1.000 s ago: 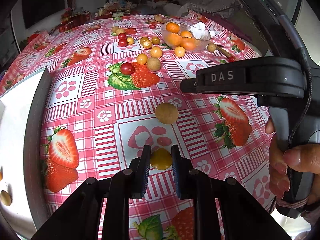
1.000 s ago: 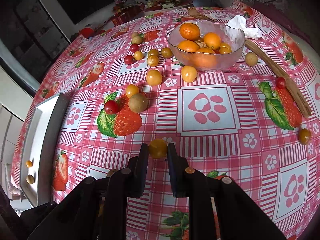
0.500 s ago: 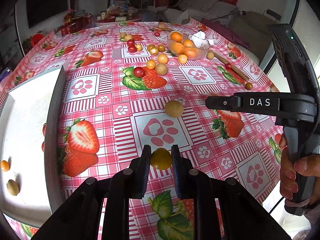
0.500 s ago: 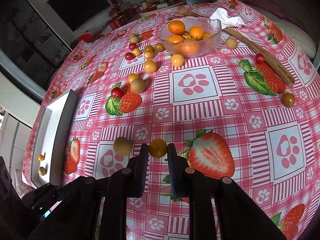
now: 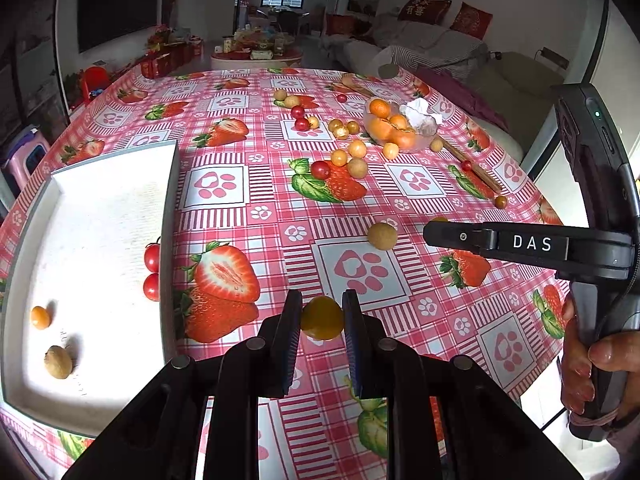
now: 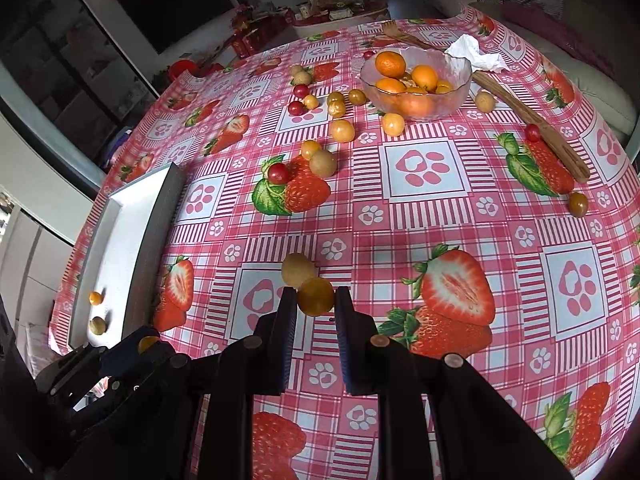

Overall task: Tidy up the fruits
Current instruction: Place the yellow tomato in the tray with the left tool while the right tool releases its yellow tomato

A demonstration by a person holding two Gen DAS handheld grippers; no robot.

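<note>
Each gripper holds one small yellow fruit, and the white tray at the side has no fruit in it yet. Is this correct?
Not entirely. The left gripper and right gripper each hold a yellow fruit, but the white tray is not empty: the left wrist view shows two red tomatoes, an orange fruit and a brownish one inside.

On the side of my right gripper [image 5: 434,236], seen from my left wrist camera, I read 3 white capitals, "DAS", on its black body. Far across the room, a red cushion [image 5: 424,10] on the sofa carries gold characters, 2 of them I think, too small for me to read surely. The framed pictures on the wall and the boxes on the low table show no lettering I can make out.
</note>
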